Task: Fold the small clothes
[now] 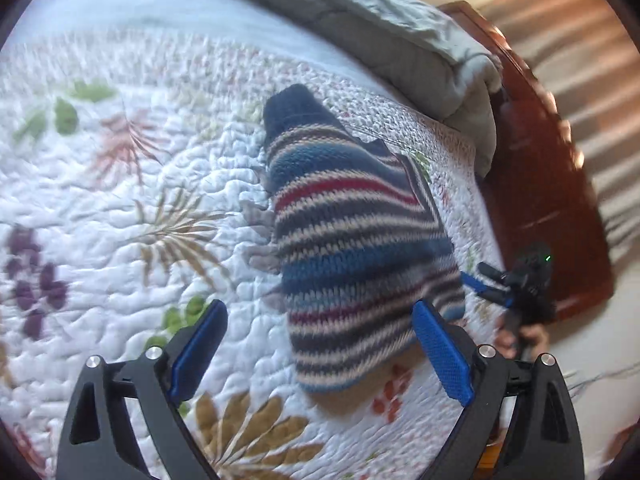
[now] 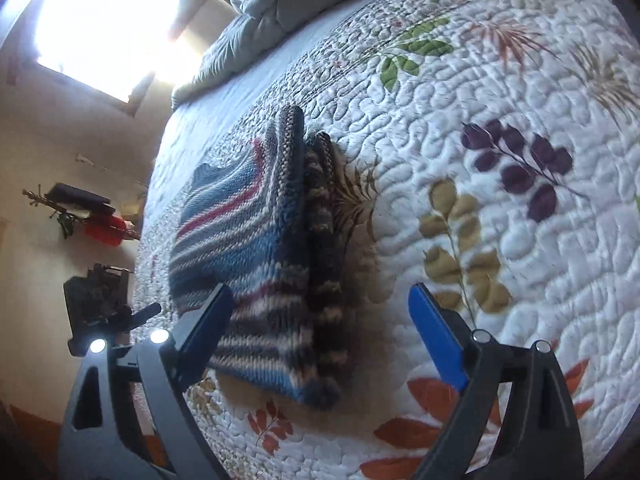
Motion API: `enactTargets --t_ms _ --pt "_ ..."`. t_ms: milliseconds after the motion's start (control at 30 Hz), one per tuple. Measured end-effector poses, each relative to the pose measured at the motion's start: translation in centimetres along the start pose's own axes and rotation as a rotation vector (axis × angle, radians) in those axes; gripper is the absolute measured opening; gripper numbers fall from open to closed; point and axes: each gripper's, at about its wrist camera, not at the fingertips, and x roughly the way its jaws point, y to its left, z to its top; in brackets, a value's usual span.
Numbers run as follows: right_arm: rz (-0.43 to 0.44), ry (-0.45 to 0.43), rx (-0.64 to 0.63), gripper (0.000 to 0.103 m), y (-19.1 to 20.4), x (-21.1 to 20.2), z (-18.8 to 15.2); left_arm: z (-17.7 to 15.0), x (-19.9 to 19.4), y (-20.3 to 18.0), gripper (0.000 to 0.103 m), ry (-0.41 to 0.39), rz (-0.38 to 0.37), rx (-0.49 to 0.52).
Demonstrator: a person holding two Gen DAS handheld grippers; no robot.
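A small knitted sweater (image 1: 352,240) striped in blue, red, grey and cream lies folded on the floral quilt (image 1: 120,208). In the right wrist view the sweater (image 2: 248,248) shows stacked layers along its right edge. My left gripper (image 1: 320,312) hovers open over the sweater's near end, nothing pressed between its blue pads (image 1: 440,356). My right gripper (image 2: 320,292) also stands open above the sweater's near edge, empty. The left wrist view shows the right gripper (image 1: 504,284) at the bed's side, held by a hand (image 1: 528,340).
A bundled grey duvet (image 1: 400,40) lies at the far end of the bed. The wooden bed frame (image 1: 540,184) runs along the quilt's edge. A bright window (image 2: 108,20) and a wall shelf with a red item (image 2: 104,224) are beyond the bed.
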Motion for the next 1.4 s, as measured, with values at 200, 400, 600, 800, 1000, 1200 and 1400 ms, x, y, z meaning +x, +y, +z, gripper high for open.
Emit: enactTargets --t_ms 200,400,600,800,1000,1200,1400 --pt "0.129 -0.06 -0.153 0.064 5.6 1.8 2.7 3.1 2.8 0.3 0.094 -0.02 -0.069 -0.073" --pt "0.103 0.049 -0.108 0.052 5.6 6.2 4.9 4.6 4.7 1.2 0.094 -0.001 -0.07 -0.105" --pt "0.088 0.067 -0.1 0.044 3.8 6.4 5.0 4.8 5.6 2.4 0.094 0.037 -0.124 -0.12" --pt "0.096 0.105 0.028 0.088 -1.4 4.5 5.9 5.4 6.3 2.9 0.096 0.088 -0.197 -0.127" --pt "0.222 0.24 0.067 0.093 -3.7 6.1 4.4 5.6 7.7 2.2 0.099 0.109 -0.229 -0.137" --pt "0.27 0.276 0.05 0.098 -2.7 8.0 4.5 5.6 10.0 1.5 0.099 0.15 -0.221 -0.14" --pt "0.294 0.332 0.003 0.098 -0.2 10.0 4.0 5.8 11.6 1.2 0.099 0.166 -0.223 -0.148"
